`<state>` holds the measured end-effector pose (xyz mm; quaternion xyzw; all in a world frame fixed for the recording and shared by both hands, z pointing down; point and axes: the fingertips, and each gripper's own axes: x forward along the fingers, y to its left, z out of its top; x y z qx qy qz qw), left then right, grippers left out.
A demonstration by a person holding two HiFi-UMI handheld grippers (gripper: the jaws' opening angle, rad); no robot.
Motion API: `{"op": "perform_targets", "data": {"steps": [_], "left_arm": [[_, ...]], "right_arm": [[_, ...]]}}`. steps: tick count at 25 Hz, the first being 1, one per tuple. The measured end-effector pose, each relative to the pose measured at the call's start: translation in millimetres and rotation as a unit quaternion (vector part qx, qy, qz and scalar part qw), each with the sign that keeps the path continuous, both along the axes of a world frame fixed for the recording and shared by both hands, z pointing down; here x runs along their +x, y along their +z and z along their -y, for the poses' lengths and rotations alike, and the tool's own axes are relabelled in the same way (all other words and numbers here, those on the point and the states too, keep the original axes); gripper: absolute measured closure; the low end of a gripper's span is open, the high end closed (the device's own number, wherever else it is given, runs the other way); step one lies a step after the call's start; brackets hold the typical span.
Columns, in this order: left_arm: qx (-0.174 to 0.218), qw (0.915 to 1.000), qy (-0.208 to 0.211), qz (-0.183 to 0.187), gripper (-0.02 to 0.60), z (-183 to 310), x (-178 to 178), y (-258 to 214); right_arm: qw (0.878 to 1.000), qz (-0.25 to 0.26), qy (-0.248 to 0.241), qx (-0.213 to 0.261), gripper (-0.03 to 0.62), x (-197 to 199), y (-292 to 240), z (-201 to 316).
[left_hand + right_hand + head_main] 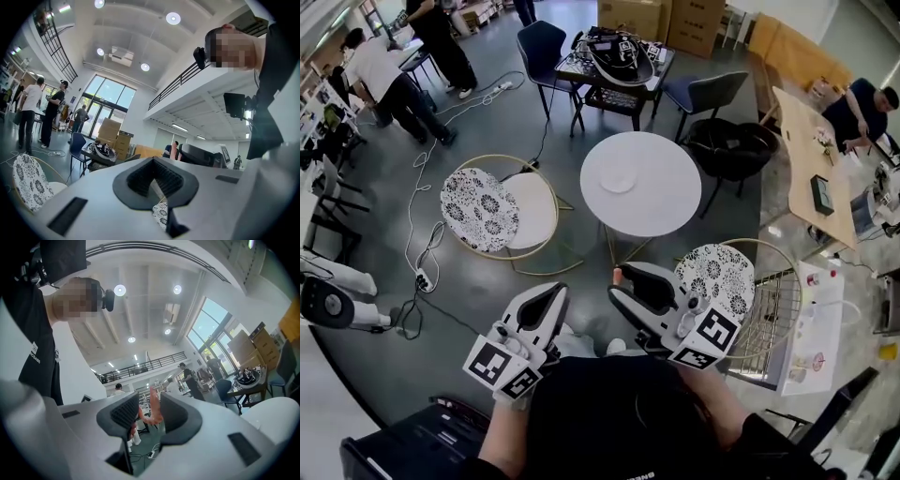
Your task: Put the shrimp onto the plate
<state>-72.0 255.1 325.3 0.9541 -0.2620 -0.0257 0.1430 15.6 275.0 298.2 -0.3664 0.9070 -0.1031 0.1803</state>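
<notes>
A pink shrimp (153,409) stands upright between the dark ribbed pads of my right gripper (146,414), which is shut on it. In the head view only its tip (618,275) pokes out of the right gripper (622,285), held close to my body above the floor. The white plate (617,178) lies on the round white table (666,202), well ahead of both grippers. My left gripper (549,298) hangs beside the right one, jaws shut with nothing in them. In the left gripper view its pads (140,180) meet in a V, and the shrimp (174,151) shows beyond.
Two round chairs with black-and-white patterned cushions flank the table, one at the left (478,208) and one by my right gripper (718,274). A power strip with cables (422,279) lies on the floor. A cluttered dark table (614,58) and people stand farther back.
</notes>
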Motion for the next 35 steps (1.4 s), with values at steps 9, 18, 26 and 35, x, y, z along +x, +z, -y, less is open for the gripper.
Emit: {"op": "perform_targets", "data": {"steps": [9,18,26,35], "left_arm": [[-0.014,0.9998,-0.011,-0.009,0.577,23.2,-10.9,13.5],[-0.020,0.9998,0.002,-0.008,0.577,81.3,-16.9,11.9],[-0.035,0.9993,0.014,-0.002,0.577,139.6,-23.4,22.3],[-0.049,0.9983,0.029,-0.009,0.577,209.3,-32.2,32.7]], "right_arm": [[1.000,0.001,0.004,-0.008,0.445,-6.7,11.9,22.2],[1.000,0.002,0.023,-0.012,0.445,-9.5,10.8,74.7],[0.999,0.002,0.035,-0.032,0.445,-16.1,22.9,130.8],[0.998,-0.005,0.046,-0.047,0.445,-29.2,33.0,198.2]]}}
